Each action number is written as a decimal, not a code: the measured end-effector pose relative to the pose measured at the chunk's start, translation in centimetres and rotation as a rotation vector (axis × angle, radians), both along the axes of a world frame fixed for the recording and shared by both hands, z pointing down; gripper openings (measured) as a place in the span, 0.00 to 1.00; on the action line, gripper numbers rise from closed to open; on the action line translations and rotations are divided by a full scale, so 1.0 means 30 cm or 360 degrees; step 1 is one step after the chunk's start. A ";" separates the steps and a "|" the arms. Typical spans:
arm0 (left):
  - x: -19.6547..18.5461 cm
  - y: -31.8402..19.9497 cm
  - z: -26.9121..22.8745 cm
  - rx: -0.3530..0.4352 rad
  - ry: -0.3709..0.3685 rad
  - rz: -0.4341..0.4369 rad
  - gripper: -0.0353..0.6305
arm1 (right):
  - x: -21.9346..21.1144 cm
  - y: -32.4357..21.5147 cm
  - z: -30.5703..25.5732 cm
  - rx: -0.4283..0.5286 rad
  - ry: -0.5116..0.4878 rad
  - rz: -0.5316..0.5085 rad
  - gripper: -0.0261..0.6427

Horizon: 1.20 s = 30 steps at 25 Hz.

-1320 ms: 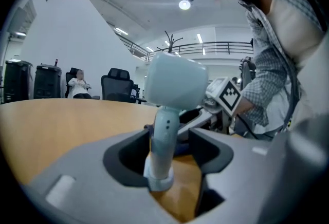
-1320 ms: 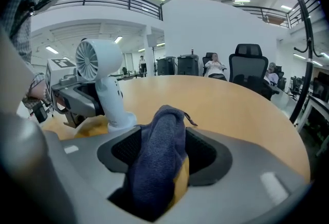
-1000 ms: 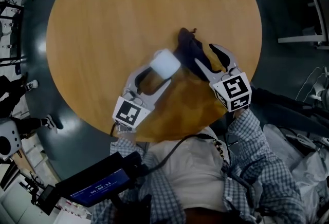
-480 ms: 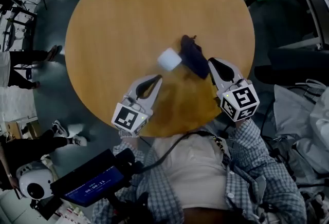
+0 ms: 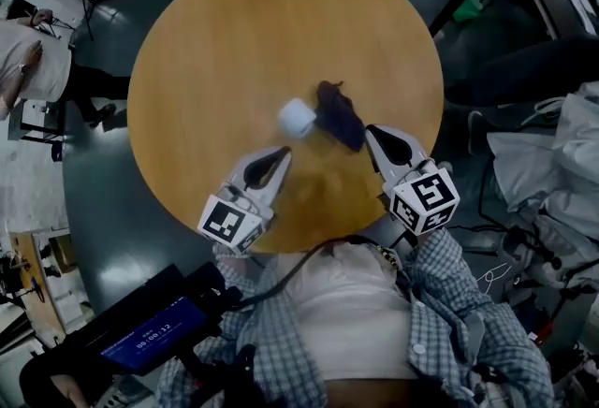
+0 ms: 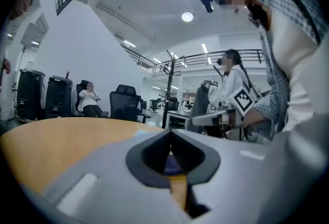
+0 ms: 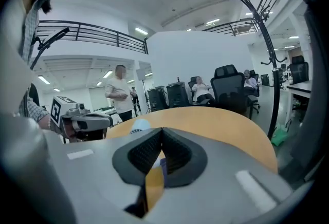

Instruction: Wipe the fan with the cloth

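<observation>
A small white fan [image 5: 298, 119] sits near the middle of the round wooden table [image 5: 206, 51], and a crumpled dark cloth [image 5: 339, 113] lies right beside it on its right. My left gripper [image 5: 284, 153] hovers nearer the person than the fan, shut and empty, tips pointing at the fan. The right gripper [image 5: 371, 130] hangs just right of the cloth, also shut with nothing in it. In the left gripper view the jaws [image 6: 171, 133] meet over the table. The right gripper view shows closed jaws [image 7: 162, 133] and the fan [image 7: 140, 125] beyond them.
The table's near edge runs below both grippers. A dark device with a lit screen [image 5: 154, 336] hangs at the person's front left. People sit in office chairs [image 7: 229, 81] beyond the table, another person [image 7: 119, 92] stands, and a coat rack [image 7: 264, 38] rises at the right.
Both grippers stood open a second ago, the left around the fan and the right by the cloth. Both have shut empty and drawn back and up; fan and cloth stay on the table.
</observation>
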<state>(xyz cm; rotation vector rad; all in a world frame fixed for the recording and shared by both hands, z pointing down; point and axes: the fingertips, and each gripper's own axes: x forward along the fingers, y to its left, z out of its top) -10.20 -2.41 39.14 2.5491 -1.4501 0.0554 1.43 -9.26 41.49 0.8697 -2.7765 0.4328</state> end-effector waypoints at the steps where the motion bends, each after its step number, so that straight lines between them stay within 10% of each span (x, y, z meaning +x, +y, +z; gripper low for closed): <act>1: 0.000 -0.002 -0.003 0.0004 -0.0005 0.0006 0.06 | 0.001 0.000 -0.004 0.0012 -0.0006 0.0005 0.05; 30: 0.068 -0.111 0.016 -0.0009 0.0004 0.0000 0.06 | -0.006 -0.080 0.076 -0.0052 0.0103 -0.0202 0.05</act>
